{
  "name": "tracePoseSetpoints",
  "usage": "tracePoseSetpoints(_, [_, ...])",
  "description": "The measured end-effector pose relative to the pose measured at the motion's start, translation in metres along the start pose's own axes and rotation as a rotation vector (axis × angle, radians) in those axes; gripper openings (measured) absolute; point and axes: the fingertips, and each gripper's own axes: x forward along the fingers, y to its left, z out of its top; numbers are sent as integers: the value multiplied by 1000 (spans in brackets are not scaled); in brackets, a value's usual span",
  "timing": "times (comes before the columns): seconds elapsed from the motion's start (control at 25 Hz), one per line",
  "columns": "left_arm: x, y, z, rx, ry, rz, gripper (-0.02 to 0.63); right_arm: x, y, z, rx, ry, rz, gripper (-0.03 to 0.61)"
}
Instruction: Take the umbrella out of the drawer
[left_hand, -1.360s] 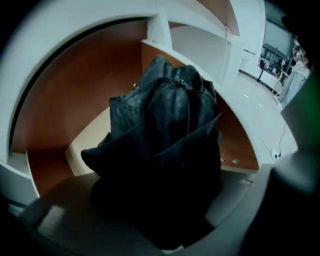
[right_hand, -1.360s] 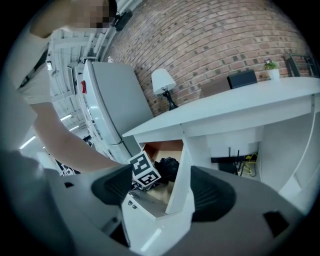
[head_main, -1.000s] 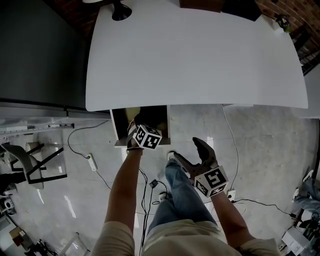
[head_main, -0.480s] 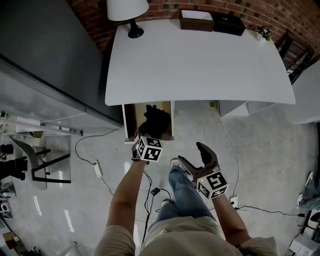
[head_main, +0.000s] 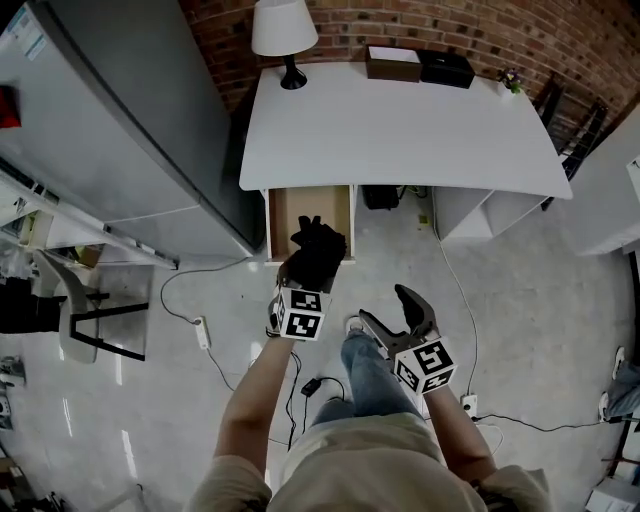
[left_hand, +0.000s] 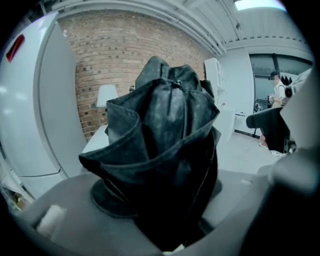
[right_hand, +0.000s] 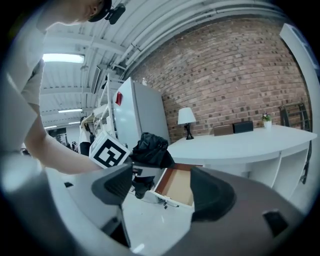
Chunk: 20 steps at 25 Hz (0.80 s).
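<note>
- The left gripper (head_main: 302, 282) has its jaws pinching a black folded umbrella (left_hand: 160, 135).
- The umbrella sits right between the left jaws. Its crumpled cloth sticks out past their tips.
- The left jaws are partly spread, because the fat umbrella fills the gap between them.
- The umbrella (head_main: 318, 250) is up in the air, out of the open drawer (head_main: 300, 205). The drawer is ahead of the left jaws and lower than them.
- The inside of the drawer is brown.
- The right gripper (right_hand: 165, 187) has its jaws spread wide. Nothing is between them.
- In the right gripper view, the drawer (right_hand: 177, 185) shows far off through the gap between the right jaws.
- The umbrella (right_hand: 150, 147) is above the left one of the right jaws, well apart from it.
- The drawer hangs under a white surface (head_main: 400, 130), ahead of both sets of jaws.
- A lamp (head_main: 283, 30) and two boxes (head_main: 393, 62) stand at the far edge of the surface, by a brick wall (head_main: 470, 25).
</note>
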Motion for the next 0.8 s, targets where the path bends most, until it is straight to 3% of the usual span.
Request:
tracePoseSetpoints(0.2, [-78, -22, 2, -22, -58, 3, 281, -38, 45, 7, -32, -30, 7, 345])
tracePoseSetpoints(0.8, [-284, -67, -11, -170, -249, 73, 282, -136, 142, 31, -97, -113, -53, 70])
